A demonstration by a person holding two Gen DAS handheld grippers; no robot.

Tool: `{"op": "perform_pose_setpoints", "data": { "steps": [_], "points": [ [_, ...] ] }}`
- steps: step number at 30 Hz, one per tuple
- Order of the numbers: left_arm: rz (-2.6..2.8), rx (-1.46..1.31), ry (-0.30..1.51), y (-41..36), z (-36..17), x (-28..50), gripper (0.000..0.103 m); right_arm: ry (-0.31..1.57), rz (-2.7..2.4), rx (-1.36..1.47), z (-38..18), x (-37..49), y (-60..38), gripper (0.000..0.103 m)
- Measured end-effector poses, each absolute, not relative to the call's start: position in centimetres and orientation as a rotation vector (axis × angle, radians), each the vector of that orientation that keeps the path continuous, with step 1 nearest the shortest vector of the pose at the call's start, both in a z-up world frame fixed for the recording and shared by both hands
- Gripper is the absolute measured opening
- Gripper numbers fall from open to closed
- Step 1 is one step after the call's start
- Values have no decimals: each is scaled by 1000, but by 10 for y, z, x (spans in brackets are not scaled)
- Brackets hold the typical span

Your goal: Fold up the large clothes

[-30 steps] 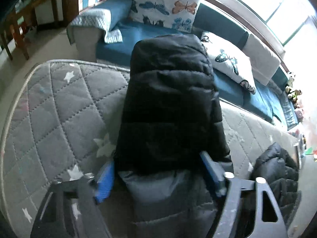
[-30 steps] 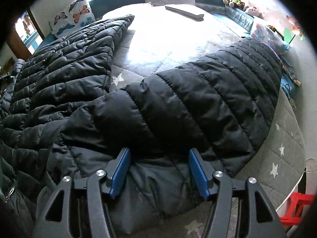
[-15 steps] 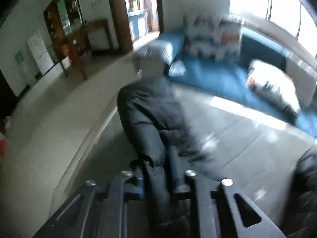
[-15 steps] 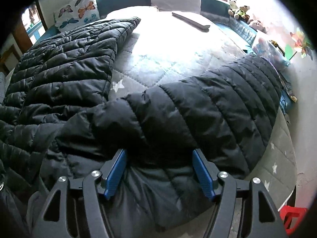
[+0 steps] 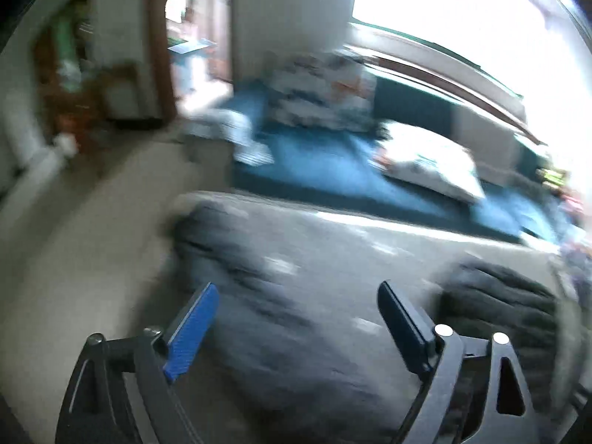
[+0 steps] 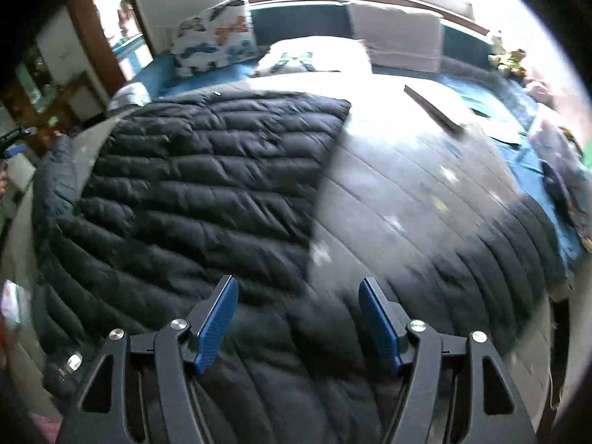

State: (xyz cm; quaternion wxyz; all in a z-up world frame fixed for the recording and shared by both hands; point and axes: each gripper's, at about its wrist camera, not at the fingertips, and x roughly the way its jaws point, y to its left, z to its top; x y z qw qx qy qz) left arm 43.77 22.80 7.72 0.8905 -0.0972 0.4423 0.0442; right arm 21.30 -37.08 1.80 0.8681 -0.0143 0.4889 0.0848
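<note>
I am between folds on the black puffer jacket [image 6: 192, 192], which lies spread on the grey quilted bed [image 6: 425, 192] with one panel laid flat toward the blue sofa [image 5: 318, 170] and a sleeve [image 6: 492, 259] stretched out to the right.

My left tongs [image 5: 298, 307] have just been opening and now stand spread wide with nothing between the pads; the dark padded cloth lies blurred on the bed below them, clear of both fingers.

My right tongs [image 6: 299, 303] are spread too, hovering over the jacket's near edge without pinching it; the cloth passes under the gap, not through it.

I judge that one fold is set down and the next grasp is not yet taken. The next move, as I read it, calls for choosing a fresh pair of holds, probably the sleeve on the right and the near hem, coming down on a single layer of the slippery shell, then carrying it across the body so the padding lies flat rather than bunching.

Both hands tilt steeply downward toward the bed. The left wrist view is heavily smeared, so exactly where it hangs over the jacket I cannot tell.
</note>
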Motion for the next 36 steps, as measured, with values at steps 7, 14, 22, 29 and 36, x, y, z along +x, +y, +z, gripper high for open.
{"op": "perform_pose_setpoints", "data": {
  "steps": [7, 14, 22, 29, 36],
  "points": [
    [-238, -390, 1198, 115, -6, 498, 96, 1080, 246, 97, 5, 296, -369, 74],
    [-260, -464, 1274, 70, -79, 558, 96, 1093, 248, 263, -19, 354, -401, 74],
    [-353, -549, 1148, 49, -110, 594, 96, 1130, 319, 325, -53, 396, -402, 74],
    [-272, -432, 928, 42, -79, 578, 30, 1021, 322, 123, -23, 397, -363, 26],
    [-73, -275, 916, 60, -67, 567, 27, 925, 341, 12, -5, 404, -327, 29]
  ]
}}
